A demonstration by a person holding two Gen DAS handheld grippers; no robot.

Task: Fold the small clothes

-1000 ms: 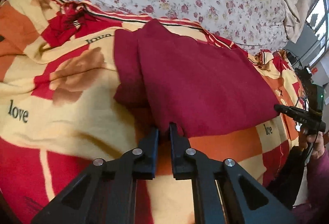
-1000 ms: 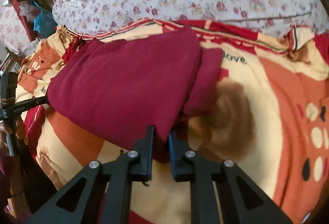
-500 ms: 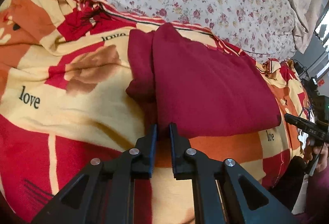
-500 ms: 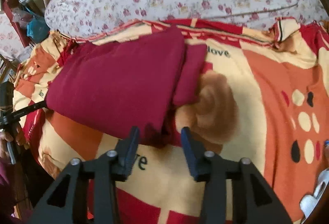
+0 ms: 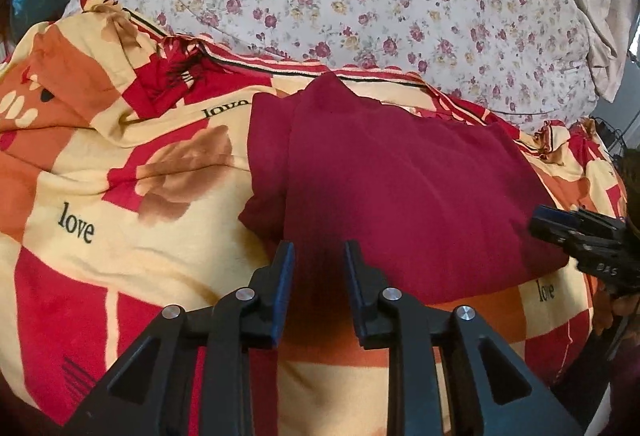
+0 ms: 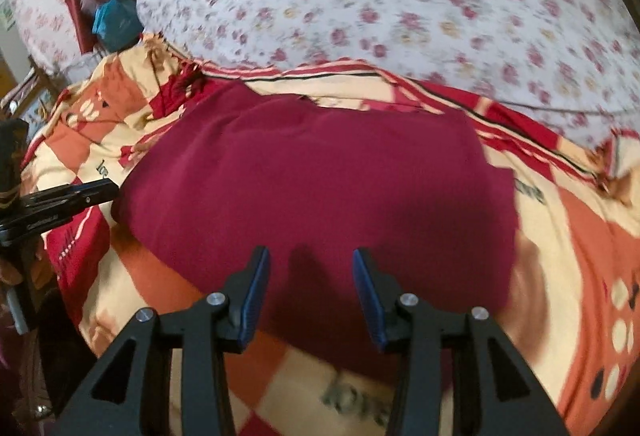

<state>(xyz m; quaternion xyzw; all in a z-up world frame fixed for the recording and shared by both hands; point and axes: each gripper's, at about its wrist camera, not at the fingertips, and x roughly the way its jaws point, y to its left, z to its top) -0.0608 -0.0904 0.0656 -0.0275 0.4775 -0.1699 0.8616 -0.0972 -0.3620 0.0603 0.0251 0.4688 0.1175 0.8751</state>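
The maroon garment (image 5: 400, 195) lay folded on the patterned blanket (image 5: 100, 195) on the bed. The left gripper (image 5: 316, 268) was opening its jaws, nothing between them; the right gripper (image 6: 310, 276) stood open and empty. Best to withdraw without snagging the near edge, then regrip the corners evenly.
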